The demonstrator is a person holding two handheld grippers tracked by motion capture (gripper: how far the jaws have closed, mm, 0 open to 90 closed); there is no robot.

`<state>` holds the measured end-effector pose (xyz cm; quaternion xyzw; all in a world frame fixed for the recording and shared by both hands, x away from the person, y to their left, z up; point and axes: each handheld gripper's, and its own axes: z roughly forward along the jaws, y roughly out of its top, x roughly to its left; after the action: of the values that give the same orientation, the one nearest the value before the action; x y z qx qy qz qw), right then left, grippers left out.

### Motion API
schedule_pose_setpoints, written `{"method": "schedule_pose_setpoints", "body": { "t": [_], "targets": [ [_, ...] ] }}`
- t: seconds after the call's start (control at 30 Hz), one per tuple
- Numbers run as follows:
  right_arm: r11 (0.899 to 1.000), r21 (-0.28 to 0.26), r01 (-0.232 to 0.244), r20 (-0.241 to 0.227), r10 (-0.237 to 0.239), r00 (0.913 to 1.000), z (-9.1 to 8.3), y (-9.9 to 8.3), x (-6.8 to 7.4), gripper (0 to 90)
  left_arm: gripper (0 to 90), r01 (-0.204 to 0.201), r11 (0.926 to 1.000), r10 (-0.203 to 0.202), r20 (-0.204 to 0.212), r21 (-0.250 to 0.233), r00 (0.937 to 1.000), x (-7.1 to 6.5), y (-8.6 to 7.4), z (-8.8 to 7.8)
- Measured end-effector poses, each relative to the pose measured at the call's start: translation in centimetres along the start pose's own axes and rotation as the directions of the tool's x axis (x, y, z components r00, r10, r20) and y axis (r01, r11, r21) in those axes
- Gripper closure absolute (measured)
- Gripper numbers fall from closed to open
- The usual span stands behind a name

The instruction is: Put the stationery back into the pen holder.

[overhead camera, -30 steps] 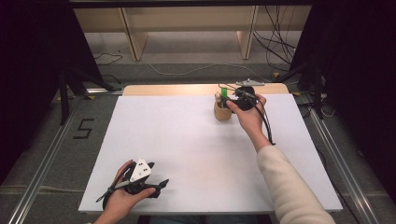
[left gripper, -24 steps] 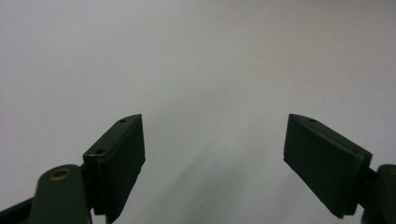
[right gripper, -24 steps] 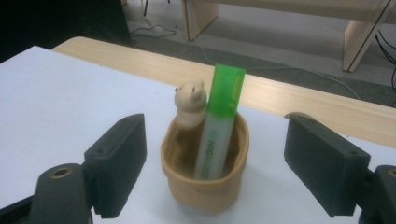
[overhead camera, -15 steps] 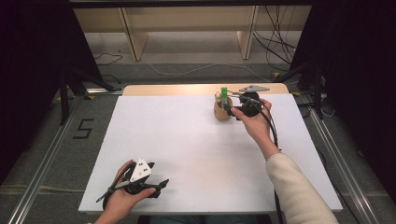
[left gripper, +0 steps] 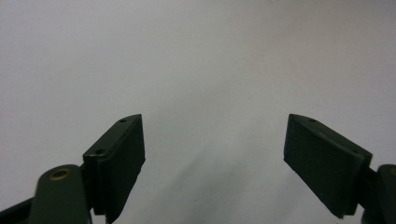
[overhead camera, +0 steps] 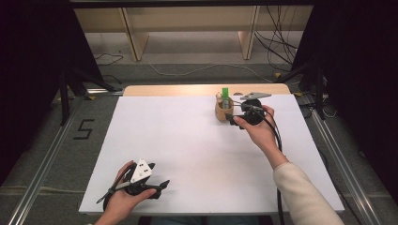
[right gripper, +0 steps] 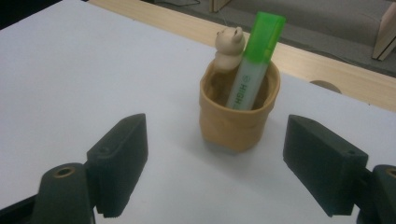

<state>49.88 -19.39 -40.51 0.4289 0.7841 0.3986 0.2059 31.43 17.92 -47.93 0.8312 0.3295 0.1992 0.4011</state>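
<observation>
A tan cup [right gripper: 236, 116] stands on the white table [overhead camera: 187, 140] near its far edge. A green highlighter [right gripper: 254, 56] is upright in the cup, and a small bear figure [right gripper: 229, 42] sits on its rim. In the high view the cup [overhead camera: 224, 111] and highlighter [overhead camera: 225, 97] are just left of my right gripper [overhead camera: 231, 118]. My right gripper [right gripper: 217, 135] is open, with its jaws wide on either side of the cup and short of it, touching nothing. My left gripper [overhead camera: 162, 183] rests at the near left edge. In its own view my left gripper [left gripper: 215, 135] is open over bare table.
A strip of bare wood [overhead camera: 178, 90] runs along the table's far edge. Beyond it are shelf legs [overhead camera: 131, 37] and cables [overhead camera: 277, 51] on the floor. Metal rails [overhead camera: 47, 159] flank the table on both sides.
My right gripper has drawn back a little from the cup toward the person, leaving the highlighter standing in it. The left gripper has not moved.
</observation>
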Motion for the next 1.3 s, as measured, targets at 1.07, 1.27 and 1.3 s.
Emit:
{"method": "schedule_pose_setpoints", "body": {
  "t": [1.07,1.27,1.3],
  "targets": [
    [0.997,0.077,0.018,-0.081,-0.012,0.9967,-4.6,-4.8,0.4,24.8,20.4,0.005,1.0000,-0.005,-0.005,-0.002,1.0000,0.0,0.0,0.0],
    [0.997,0.082,0.006,-0.091,0.001,0.9959,-5.6,-6.4,0.1,24.9,20.3,0.007,1.0000,-0.007,-0.007,-0.001,1.0000,0.0,0.0,0.1],
    [0.997,0.083,0.005,-0.094,0.003,0.9956,-5.8,-6.6,0.1,24.8,20.3,0.007,1.0000,-0.007,-0.007,0.001,1.0000,0.0,0.0,0.1]
  ]
}}
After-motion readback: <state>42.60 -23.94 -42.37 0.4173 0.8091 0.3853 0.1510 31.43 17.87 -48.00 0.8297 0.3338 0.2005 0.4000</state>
